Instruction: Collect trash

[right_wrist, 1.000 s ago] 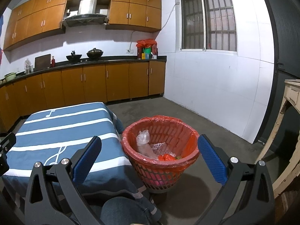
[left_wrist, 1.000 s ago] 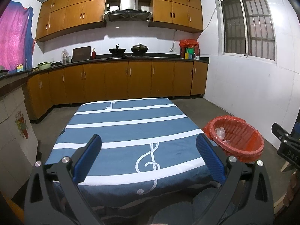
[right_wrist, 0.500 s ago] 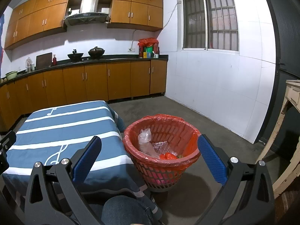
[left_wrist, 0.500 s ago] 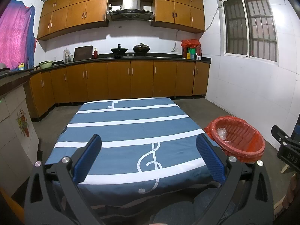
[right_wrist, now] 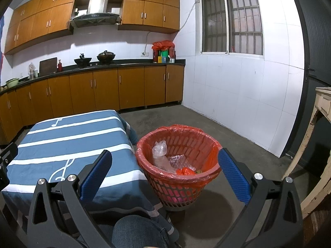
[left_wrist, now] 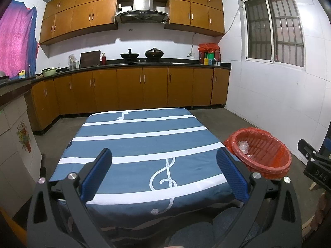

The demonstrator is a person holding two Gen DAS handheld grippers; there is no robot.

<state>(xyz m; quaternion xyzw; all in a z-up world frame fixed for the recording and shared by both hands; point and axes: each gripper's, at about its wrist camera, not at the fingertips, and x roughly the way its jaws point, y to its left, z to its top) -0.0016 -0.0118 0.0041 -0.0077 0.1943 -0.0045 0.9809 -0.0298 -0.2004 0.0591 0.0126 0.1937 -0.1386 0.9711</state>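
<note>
Red-lined trash basket [right_wrist: 178, 165]: on floor just beside striped tablecloth [left_wrist: 144, 144]. Right view alone shows contents: clear plastic wrap [right_wrist: 160, 155], orange scrap [right_wrist: 185, 171]. Left gripper [left_wrist: 165, 175] spread wide, empty; right gripper [right_wrist: 165, 175] likewise.

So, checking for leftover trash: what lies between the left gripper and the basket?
Only bare striped tablecloth, left wrist view; left gripper open, basket beside the table.

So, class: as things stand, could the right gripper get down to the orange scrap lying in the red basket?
Probably yes. The right gripper is open and empty, the red basket has no lid, and the orange scrap lies uncovered on top.
</note>
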